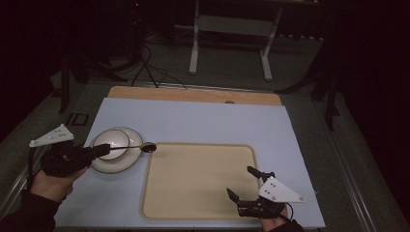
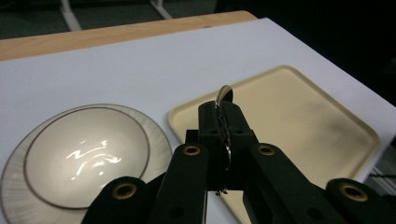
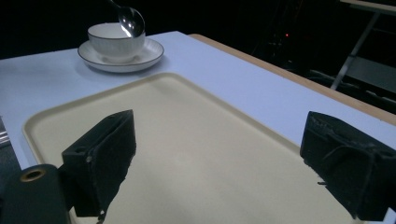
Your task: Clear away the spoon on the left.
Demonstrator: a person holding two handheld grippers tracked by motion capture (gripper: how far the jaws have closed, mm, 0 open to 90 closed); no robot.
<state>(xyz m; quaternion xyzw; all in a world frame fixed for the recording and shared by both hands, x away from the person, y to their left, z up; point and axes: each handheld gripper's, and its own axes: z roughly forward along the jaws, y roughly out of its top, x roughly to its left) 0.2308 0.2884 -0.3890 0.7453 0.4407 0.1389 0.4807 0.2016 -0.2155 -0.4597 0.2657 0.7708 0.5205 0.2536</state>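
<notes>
A metal spoon is clamped by its handle in my left gripper, which is shut on it. The spoon lies level, its handle passing over a white bowl on a saucer, and its scoop hangs just past the saucer's right rim. In the left gripper view the spoon stands edge-on between the pressed jaws of the left gripper, beside the bowl. My right gripper is open over the near right part of a beige tray. The right gripper has nothing between its jaws.
A pale blue mat covers the table, with a wooden strip along its far edge. The beige tray is bare. A white-legged stand and cables are on the dark floor behind the table.
</notes>
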